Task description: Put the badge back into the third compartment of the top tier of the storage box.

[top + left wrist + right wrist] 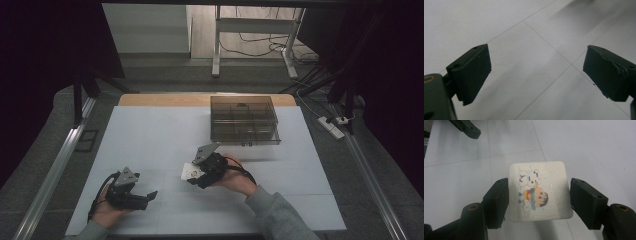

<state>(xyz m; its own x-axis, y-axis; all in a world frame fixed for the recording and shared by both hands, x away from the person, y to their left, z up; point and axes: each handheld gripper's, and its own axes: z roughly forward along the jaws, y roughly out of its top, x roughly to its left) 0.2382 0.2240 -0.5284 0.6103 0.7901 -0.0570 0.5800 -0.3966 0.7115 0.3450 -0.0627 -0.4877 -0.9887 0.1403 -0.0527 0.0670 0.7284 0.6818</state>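
The high view is looking forward and down over the whole table (150, 130). Each gripper view is peering closely along its jaws at that same table; the card (539, 192) is appearing in the right gripper view and the high view.

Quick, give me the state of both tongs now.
Left tongs: open, nothing between them.
Right tongs: closed on a white square card with a cartoon picture.

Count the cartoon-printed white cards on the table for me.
1: the white card sits between the right gripper pads, front of centre on the table. The smoked compartment box could hide more.
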